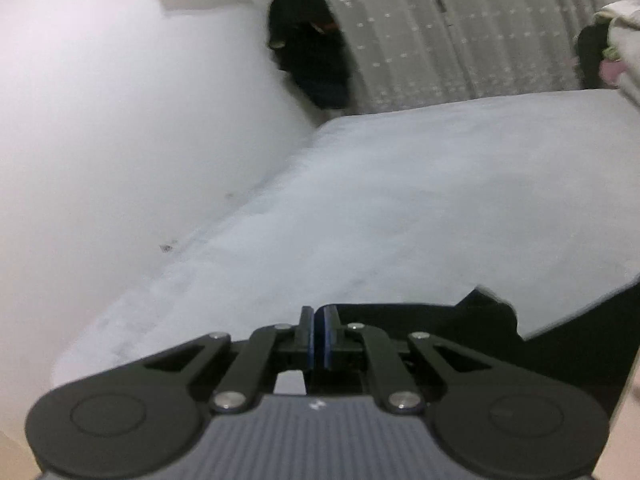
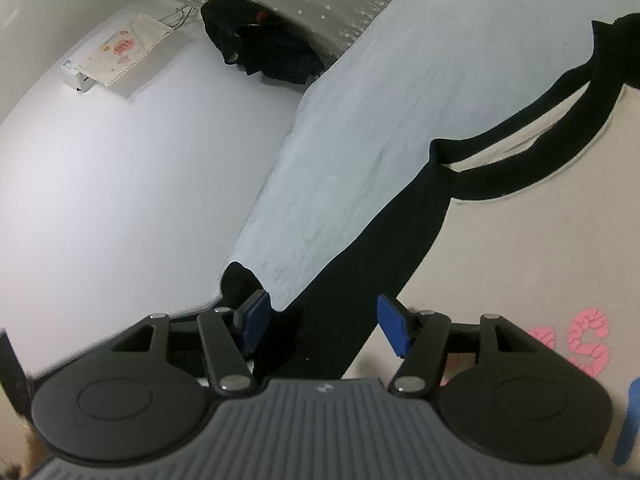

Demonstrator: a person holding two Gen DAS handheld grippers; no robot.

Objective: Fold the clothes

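The shirt (image 2: 520, 248) lies flat on the bed (image 2: 360, 128), at the bed's near edge. It is cream in the body, with black sleeves and a black collar band (image 2: 532, 120), and pink letters (image 2: 588, 340) printed on the front. In the right wrist view its black sleeve (image 2: 360, 280) runs as a long strip from the collar down toward the right gripper (image 2: 326, 324), so the sleeve's long axis slants from the upper right to the lower middle. The right gripper's blue fingers (image 2: 394, 328) stand spread apart over the sleeve, holding nothing.

The left gripper (image 1: 319, 336) has its fingers pressed together; black cloth (image 1: 460, 332) lies just beyond them, but whether any is pinched cannot be told. Past the bed's far end a dark garment (image 1: 308, 44) hangs against the starred curtain (image 1: 440, 32).
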